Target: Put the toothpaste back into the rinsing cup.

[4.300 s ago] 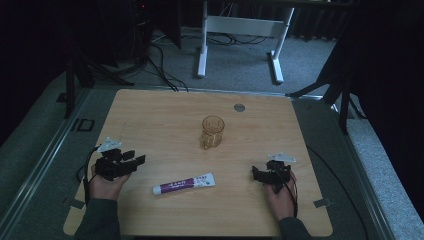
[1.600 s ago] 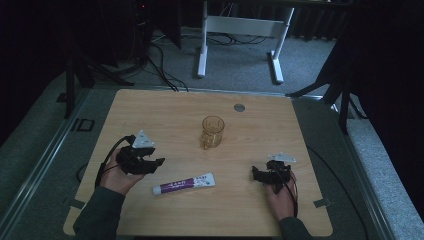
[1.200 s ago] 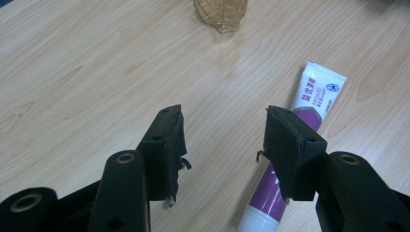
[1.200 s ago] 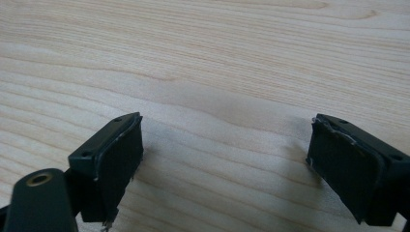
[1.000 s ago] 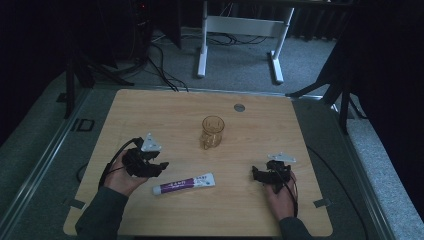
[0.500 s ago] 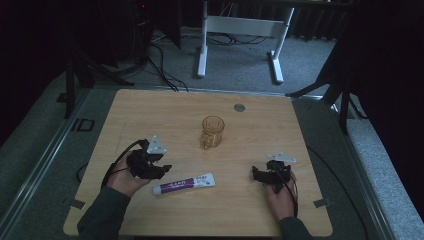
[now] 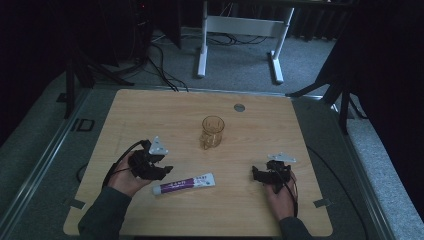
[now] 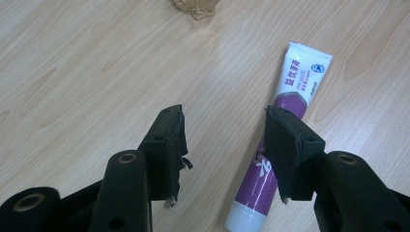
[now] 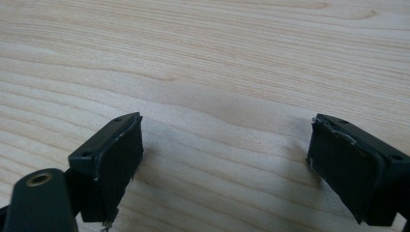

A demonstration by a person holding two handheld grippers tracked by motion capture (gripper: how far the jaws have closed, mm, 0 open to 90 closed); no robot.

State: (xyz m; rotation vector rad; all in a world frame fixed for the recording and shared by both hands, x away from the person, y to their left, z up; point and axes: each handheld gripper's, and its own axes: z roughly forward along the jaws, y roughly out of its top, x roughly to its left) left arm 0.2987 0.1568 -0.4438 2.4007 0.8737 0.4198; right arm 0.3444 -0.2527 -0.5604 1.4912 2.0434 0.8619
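Your left gripper moved in on the toothpaste tube, jaws just reopening, spread, one jaw overlapping the tube flat on the bench. Closing now risks shoving it sideways.

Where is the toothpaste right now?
In the high view, the toothpaste tube lies flat on the table, near its front edge, beside the left hand-held gripper and in front of the glass mug.

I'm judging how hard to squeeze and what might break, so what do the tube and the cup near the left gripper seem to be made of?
The toothpaste tube looks like soft glossy plastic laminate: printed white and purple skin, a flat crimped end, light sheen. The cup looks like amber-tinted clear glass or hard plastic: the wood shows through it, and I cannot tell which. The table looks like pale matte wood or wood-look laminate, with visible grain.
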